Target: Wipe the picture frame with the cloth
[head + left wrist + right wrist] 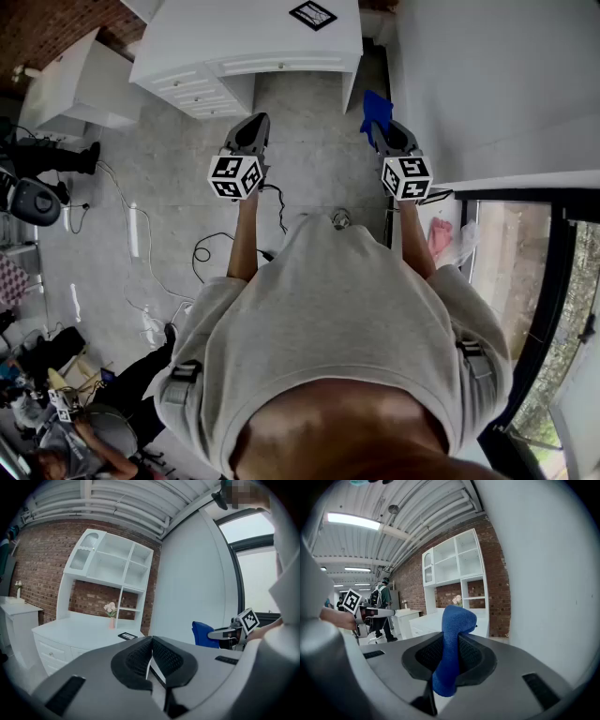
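Note:
The picture frame lies flat on the white desk ahead of me; in the left gripper view the picture frame shows small and dark on the desktop. My right gripper is shut on the blue cloth, which stands up between its pads as a folded blue cloth. My left gripper is shut with nothing between its jaws, and its tips meet. Both grippers are held in the air, well short of the desk.
A white shelf unit stands on the desk against a brick wall, with a small vase of flowers. A white wall runs along my right. Cables trail on the floor. Another white cabinet stands to the left.

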Action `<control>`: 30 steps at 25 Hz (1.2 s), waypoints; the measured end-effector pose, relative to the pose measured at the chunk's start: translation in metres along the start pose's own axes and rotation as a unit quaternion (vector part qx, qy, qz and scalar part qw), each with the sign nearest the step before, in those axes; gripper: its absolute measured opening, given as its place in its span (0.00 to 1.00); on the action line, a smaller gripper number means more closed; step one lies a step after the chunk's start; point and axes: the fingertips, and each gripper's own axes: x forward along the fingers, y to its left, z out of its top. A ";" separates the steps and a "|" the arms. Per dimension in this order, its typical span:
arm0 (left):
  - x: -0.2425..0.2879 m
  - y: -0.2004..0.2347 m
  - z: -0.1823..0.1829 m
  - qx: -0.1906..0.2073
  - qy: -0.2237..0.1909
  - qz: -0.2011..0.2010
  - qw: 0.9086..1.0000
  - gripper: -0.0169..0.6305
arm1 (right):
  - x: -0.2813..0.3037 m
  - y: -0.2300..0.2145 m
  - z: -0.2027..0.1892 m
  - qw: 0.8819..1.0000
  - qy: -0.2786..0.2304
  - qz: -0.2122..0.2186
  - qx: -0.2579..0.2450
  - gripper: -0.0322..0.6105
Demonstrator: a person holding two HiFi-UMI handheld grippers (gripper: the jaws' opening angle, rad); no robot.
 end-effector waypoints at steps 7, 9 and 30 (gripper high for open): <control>0.009 -0.009 0.002 0.001 -0.002 0.003 1.000 0.05 | -0.001 -0.011 0.002 1.000 -0.004 0.008 0.007 0.17; 0.013 -0.013 0.003 0.000 -0.003 0.005 1.000 0.05 | -0.001 -0.015 0.002 1.000 -0.004 0.011 0.005 0.17; 0.043 -0.041 -0.010 -0.015 -0.002 0.040 0.999 0.05 | 0.010 -0.049 -0.005 0.998 0.008 0.054 -0.009 0.17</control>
